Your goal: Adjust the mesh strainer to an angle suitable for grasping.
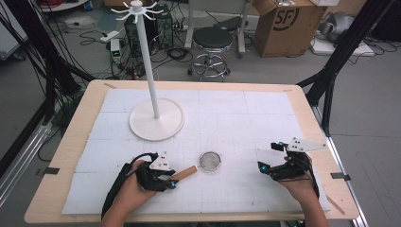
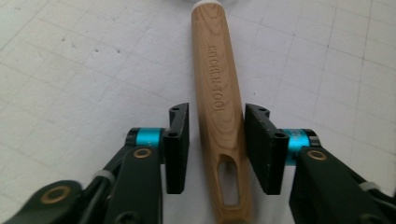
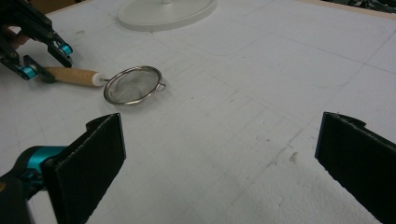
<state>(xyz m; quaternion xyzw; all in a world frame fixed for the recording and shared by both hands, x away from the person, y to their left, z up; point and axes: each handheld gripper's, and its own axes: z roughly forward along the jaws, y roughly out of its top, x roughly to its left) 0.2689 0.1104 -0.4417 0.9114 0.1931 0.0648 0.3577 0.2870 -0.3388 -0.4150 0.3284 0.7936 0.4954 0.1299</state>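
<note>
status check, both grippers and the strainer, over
Left gripper shut on the strainer handle, strainer flat on the mat. Right gripper open, holding nothing, off to the side. Hook stand stands behind, nothing in the way.

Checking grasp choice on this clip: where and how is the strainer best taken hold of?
By the wooden handle, near its free end with the hanging slot, coming from the person's left along the handle. It lies flat and narrow enough to fit between the left gripper fingers, which flank it there. The mesh bowl is round, thin-rimmed and low on the mat, a poorer hold.
</note>
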